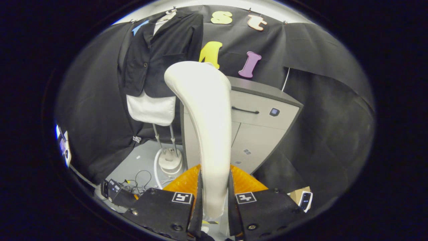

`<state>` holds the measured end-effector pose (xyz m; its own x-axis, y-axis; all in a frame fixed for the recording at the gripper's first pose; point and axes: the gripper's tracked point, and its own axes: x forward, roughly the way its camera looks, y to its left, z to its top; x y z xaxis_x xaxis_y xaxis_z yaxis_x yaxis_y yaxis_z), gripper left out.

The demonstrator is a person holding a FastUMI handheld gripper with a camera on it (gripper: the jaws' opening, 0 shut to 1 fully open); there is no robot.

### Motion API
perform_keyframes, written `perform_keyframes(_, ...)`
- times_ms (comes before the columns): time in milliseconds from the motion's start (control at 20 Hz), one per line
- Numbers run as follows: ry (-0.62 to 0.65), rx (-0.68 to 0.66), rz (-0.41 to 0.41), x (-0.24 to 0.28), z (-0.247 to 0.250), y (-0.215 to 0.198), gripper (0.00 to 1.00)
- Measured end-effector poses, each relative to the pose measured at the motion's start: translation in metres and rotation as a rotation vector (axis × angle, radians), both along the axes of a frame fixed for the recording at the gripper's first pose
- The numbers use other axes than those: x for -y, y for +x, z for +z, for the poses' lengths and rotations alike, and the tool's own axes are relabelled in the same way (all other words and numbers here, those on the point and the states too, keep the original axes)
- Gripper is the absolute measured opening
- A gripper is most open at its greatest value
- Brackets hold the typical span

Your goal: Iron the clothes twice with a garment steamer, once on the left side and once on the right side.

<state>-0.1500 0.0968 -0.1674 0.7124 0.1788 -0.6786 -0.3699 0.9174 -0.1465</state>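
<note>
Gripped in my tongs [214, 197], both fingers pressing its handle, steamer [204, 117] rises mid-frame; jacket [160, 50] hangs upper left, unreached. I judge carrying across comes next.

The gripper [214, 197] has two broad matte plates studded with round screws, each bearing a small square black-and-white marker near its inner finger.

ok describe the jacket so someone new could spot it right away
Start at the grey cabinet beyond the tool, which grips the white steamer. Beside it stands a mannequin on a pole. The jacket is on its torso: dark, buttoned, the one garment there.
</note>
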Motion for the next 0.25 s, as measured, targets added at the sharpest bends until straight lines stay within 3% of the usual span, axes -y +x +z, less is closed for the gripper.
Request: perform_keyframes(250, 0.002, -0.025, 0.006, 0.032, -0.007, -0.013, 0.34)
